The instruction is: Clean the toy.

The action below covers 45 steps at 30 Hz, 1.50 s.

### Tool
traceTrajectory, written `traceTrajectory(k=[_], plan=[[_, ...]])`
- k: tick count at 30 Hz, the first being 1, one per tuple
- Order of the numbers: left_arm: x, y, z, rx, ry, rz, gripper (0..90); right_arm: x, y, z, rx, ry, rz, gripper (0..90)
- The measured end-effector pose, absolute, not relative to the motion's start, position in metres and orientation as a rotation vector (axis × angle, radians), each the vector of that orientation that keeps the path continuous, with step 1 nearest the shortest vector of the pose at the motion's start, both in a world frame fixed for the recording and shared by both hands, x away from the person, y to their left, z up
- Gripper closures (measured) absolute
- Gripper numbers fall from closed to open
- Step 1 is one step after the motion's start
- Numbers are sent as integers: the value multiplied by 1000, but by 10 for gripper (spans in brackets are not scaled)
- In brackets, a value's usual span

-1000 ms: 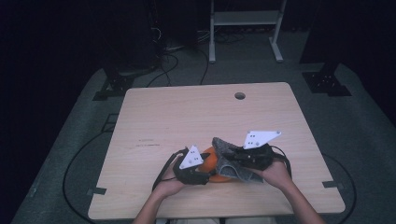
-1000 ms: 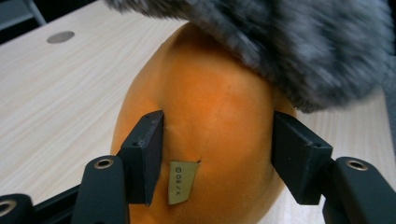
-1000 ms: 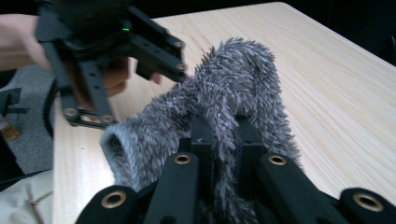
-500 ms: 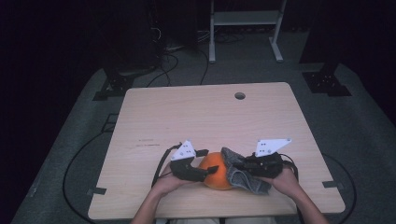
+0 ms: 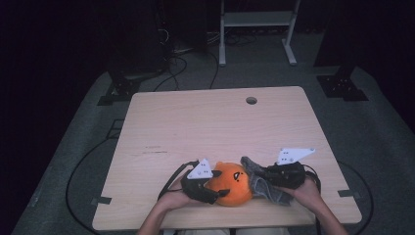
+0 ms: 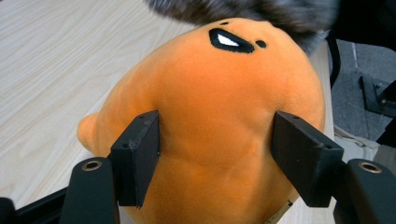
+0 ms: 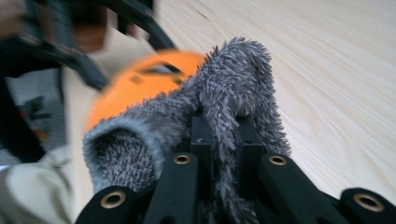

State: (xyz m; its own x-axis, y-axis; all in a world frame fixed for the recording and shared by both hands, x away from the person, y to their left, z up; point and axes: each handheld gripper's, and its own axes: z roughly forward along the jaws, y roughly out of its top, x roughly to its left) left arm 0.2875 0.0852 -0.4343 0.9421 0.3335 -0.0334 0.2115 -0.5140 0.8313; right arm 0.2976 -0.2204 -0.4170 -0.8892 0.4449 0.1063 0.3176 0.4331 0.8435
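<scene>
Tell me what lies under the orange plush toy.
The orange plush toy rests on the wooden table. Beside it the right tool pinches a grey fuzzy cloth. Its underside is hidden.

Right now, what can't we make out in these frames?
- Underside of the orange plush toy: cut off by the left gripper view's bottom edge and hidden by the left tongs.
- Shape of the grey fuzzy cloth: bunched in the right tongs; sock or mitt, unclear.
- Left part of the right gripper view: motion blur smears the other gripper.
- High view: the toy's face is too small to read.
</scene>
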Motion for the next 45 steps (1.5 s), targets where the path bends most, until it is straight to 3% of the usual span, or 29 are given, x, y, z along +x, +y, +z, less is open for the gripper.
traceTrajectory(k=[8, 15, 24, 27, 30, 33, 39, 45], plan=[[283, 88, -433, 2138, 370, 151, 322, 287, -203, -404, 500, 2617, 1484, 810], [296, 76, -411, 2052, 315, 142, 190, 290, -219, -419, 590, 2604, 1533, 810], [316, 45, -419, 2226, 243, 95, 168, 292, -226, -423, 594, 2612, 1576, 809], [313, 40, -422, 2252, 247, 95, 234, 292, -231, -424, 615, 2605, 1589, 807], [308, 36, -424, 2287, 293, 115, 396, 293, -239, -422, 650, 2569, 1575, 806], [304, 35, -421, 2308, 299, 195, 498, 295, -250, -419, 706, 2520, 1568, 804], [299, 40, -417, 2227, 327, 199, 567, 302, -287, -417, 881, 2375, 1512, 797], [295, 46, -413, 2192, 327, 205, 575, 312, -308, -430, 1023, 2318, 1431, 767]])
